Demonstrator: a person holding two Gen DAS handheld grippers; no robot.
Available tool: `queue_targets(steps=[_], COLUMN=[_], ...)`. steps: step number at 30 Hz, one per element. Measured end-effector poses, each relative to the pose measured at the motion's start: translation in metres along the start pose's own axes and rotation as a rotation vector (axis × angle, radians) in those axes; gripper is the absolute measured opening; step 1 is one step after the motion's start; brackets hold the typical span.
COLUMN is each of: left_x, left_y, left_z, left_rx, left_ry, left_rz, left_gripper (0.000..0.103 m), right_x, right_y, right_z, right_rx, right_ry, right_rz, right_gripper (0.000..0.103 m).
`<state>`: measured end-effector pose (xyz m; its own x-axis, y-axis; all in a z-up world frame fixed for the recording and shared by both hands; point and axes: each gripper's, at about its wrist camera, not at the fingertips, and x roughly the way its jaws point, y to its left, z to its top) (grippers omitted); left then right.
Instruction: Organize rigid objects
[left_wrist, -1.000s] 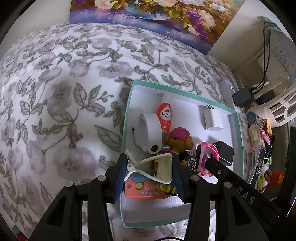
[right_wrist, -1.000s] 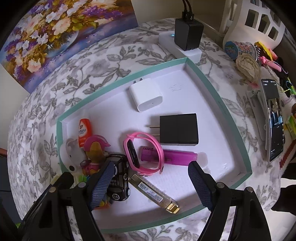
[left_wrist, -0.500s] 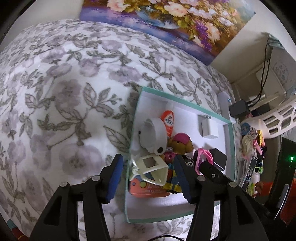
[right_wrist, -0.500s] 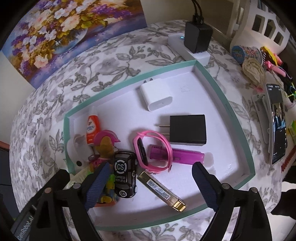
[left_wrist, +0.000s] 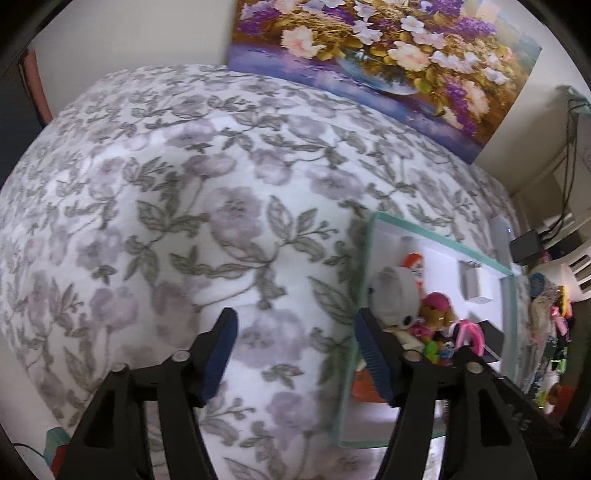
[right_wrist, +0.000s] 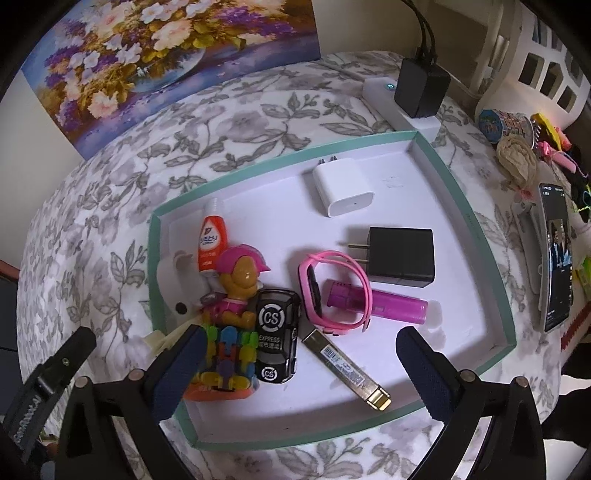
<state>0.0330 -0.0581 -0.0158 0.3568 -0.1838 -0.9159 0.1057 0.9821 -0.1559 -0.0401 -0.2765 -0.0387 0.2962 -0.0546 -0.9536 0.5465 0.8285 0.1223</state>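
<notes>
Teal-rimmed and white inside, the shallow box (left_wrist: 373, 236) is seen at the right of the left wrist view, resting on the floral-patterned cloth (left_wrist: 184, 221); the left gripper (left_wrist: 295, 350) is held over bare cloth just beside the box's left wall, its jaws opening and nothing between them. Only a blurred cluster can be made out in the box here: a white rounded item (left_wrist: 391, 295), a toy dog with a pink cap (left_wrist: 436, 310) and a pink watch (left_wrist: 471, 332). In the right wrist view the right gripper (right_wrist: 295, 354) is held above the box's (right_wrist: 480, 229) near edge, jaws opening wide and gripping nothing. Along the left wall are gathered an orange tube (right_wrist: 212, 240), the toy dog, a colourful block toy (right_wrist: 229, 358) and a black toy car (right_wrist: 277, 336); toward the middle lie a gold-tipped module (right_wrist: 347, 369), the watch, a magenta cylinder (right_wrist: 373, 302), a black charger (right_wrist: 400, 254) and a white charger (right_wrist: 343, 188). Sorting is judged largely done, though small items (right_wrist: 517, 158) remain on the cloth past the right wall.
</notes>
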Motion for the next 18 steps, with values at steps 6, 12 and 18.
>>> queue_targets(steps=[6, 12, 18], left_x=[-0.009, -0.017, -0.028], left_y=[0.007, 0.017, 0.022], left_z=[-0.007, -0.014, -0.02], left_rx=[0.031, 0.048, 0.088], left_ry=[-0.037, -0.062, -0.092], left_rz=[0.04, 0.089, 0.117], left_gripper=[0.088, 0.088, 0.088], right_x=[-0.011, -0.023, -0.034], right_y=[0.011, 0.017, 0.018], right_z=[-0.012, -0.024, -0.037], right_rx=[-0.036, -0.065, -0.081], right_ry=[-0.028, -0.062, -0.091], right_rz=[0.021, 0.02, 0.029], right_gripper=[0.103, 0.103, 0.103])
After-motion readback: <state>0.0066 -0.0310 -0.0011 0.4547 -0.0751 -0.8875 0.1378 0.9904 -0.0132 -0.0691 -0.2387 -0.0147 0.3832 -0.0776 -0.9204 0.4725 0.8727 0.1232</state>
